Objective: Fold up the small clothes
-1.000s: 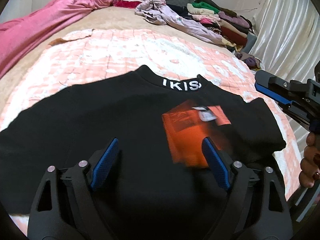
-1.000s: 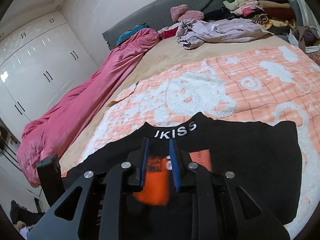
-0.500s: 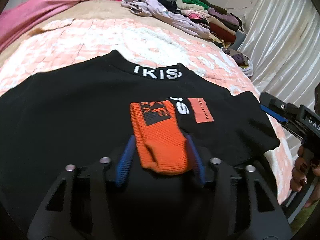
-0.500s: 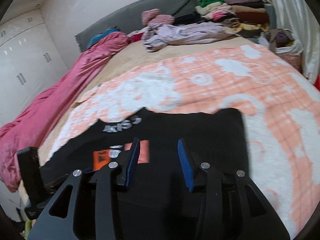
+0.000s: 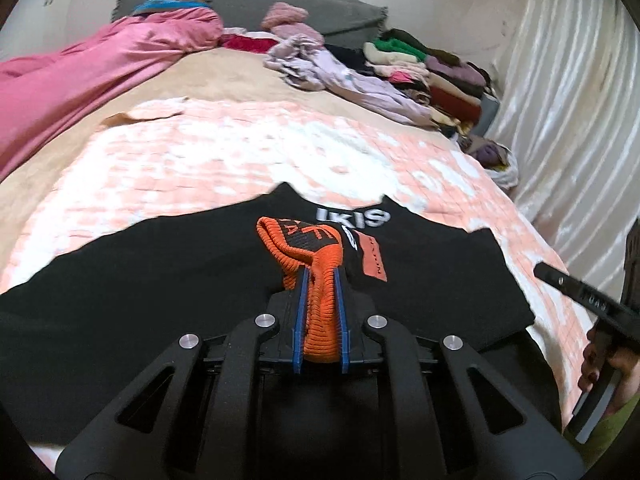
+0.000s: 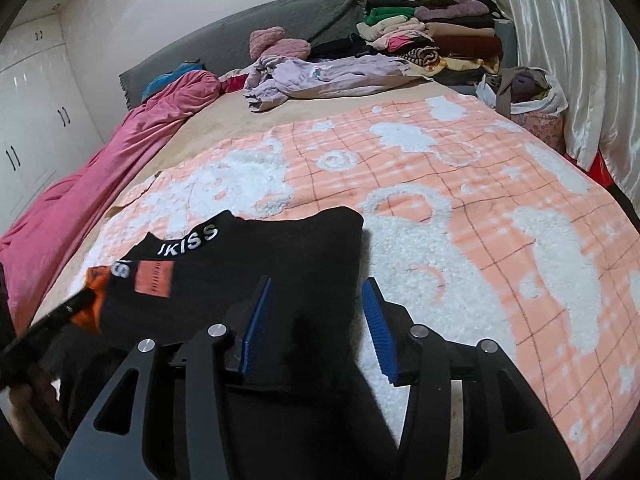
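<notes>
You've got the bed [image 6: 500, 216] filling both views, a peach-and-white checked blanket [image 6: 440, 184] spread across it, a pink quilt [image 5: 80, 76] bunched along one side, and a stack of folded clothes [image 6: 436, 40] up by the headboard. On the near part of the blanket lies a black shirt [image 5: 160, 280], flat, collar away from you, with white lettering on the neckband.

On top of that shirt, right in the middle, sits the small item you're working on: an orange sock [image 5: 316, 280] with black lettering, ribbed knit, soft and floppy. Its long axis runs straight away from you, in line with your left gripper [image 5: 319, 292]. The near end is pinched between the blue pads; the far end is bunched and curled over, and I can't tell whether it touches the shirt. A second, black sock [image 6: 160, 280] with an orange patch sits just beside it, toward your right.

Your right gripper [image 6: 316, 320] is spread wide, holding nothing, hovering over the shirt's right edge where it meets the blanket. So the left hand is the one with the sock, and the right is well off to the side.

My read: the fold turns on that straight-ahead axis. Carry the pinched end forward over the far end and it should double neatly; expect the knit to sag and twist if lifted high.
</notes>
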`<state>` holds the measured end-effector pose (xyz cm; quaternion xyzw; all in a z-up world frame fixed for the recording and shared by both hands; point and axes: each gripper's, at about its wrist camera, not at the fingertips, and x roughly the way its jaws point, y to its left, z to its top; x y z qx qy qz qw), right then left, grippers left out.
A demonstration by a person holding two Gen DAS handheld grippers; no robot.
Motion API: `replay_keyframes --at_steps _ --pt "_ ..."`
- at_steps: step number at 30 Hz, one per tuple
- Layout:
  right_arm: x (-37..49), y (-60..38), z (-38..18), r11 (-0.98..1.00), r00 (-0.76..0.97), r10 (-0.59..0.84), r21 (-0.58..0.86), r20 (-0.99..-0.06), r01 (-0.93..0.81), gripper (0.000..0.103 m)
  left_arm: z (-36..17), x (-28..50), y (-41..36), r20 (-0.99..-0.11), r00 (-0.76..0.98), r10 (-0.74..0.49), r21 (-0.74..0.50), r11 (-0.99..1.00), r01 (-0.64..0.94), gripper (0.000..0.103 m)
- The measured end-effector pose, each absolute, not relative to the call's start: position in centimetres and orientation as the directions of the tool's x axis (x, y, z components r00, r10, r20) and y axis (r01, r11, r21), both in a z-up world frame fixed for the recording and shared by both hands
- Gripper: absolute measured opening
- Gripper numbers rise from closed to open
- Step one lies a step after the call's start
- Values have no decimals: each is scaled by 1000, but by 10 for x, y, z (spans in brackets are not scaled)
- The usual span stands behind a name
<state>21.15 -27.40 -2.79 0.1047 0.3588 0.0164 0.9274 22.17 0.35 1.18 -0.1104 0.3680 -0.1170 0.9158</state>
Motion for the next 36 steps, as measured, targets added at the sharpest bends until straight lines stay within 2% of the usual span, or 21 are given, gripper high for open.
replay_keyframes --at_steps 6,12,16,20,23,26,29,32,35,36 --pt "214 -256 -33 985 731 101 173 -675 24 45 -1 227 29 -692 680 -244 -279 958 59 6" --pt "218 -231 -44 998 721 58 67 -691 -15 47 -17 233 37 -739 638 -216 -259 965 27 8" --pt "229 -223 -63 1000 663 29 17 -748 -24 47 -14 229 39 -750 631 -198 -237 971 24 11" --pt "234 -223 -80 1000 618 16 6 -786 -19 47 6 218 40 -718 690 -88 -122 993 0 12" --pt "229 -222 -76 998 630 58 46 -774 -34 50 9 213 37 -714 689 -124 -140 990 33 12" --pt "223 -217 -73 996 635 85 57 -768 -64 52 -5 218 22 -750 647 -137 -117 990 74 12" --pt "224 -211 -79 997 614 74 37 -785 -73 55 -30 229 21 -800 588 -117 -107 993 52 12" --pt "221 -208 -78 997 610 74 39 -789 -70 56 -28 226 29 -790 596 -145 -151 988 40 12" --pt "216 -207 -71 994 619 106 69 -778 -84 58 -20 219 35 -775 619 -131 -148 989 25 24" --pt "214 -205 -68 992 624 121 78 -772 -95 59 -19 217 37 -772 622 -132 -152 988 22 25"
